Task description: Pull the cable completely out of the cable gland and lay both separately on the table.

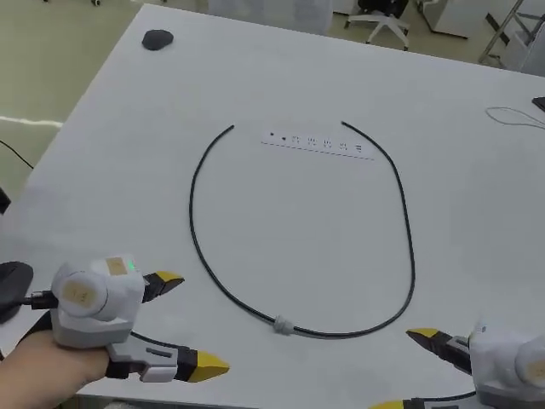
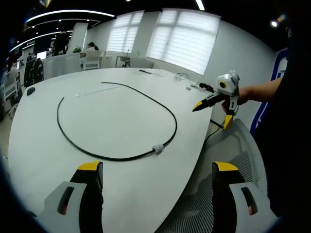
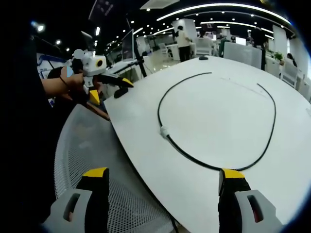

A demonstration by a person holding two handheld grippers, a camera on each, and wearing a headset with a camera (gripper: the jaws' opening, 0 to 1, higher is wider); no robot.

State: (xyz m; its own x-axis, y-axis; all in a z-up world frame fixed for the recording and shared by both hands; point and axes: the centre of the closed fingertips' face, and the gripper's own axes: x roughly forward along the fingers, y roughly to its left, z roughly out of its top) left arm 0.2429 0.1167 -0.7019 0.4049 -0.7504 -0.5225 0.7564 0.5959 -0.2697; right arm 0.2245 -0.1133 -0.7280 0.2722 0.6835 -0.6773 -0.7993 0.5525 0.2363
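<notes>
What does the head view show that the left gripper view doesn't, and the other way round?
Head view's extras: the whole left gripper from above, white body and all, held in a hand, plus the floor beside the table.

Left gripper view's extras: big windows with blinds and a mesh chair seat below the table edge.

Shared: the white table, the black cable lying in a loop on it, the cable gland threaded on the cable, and the right gripper, jaws open.
</notes>
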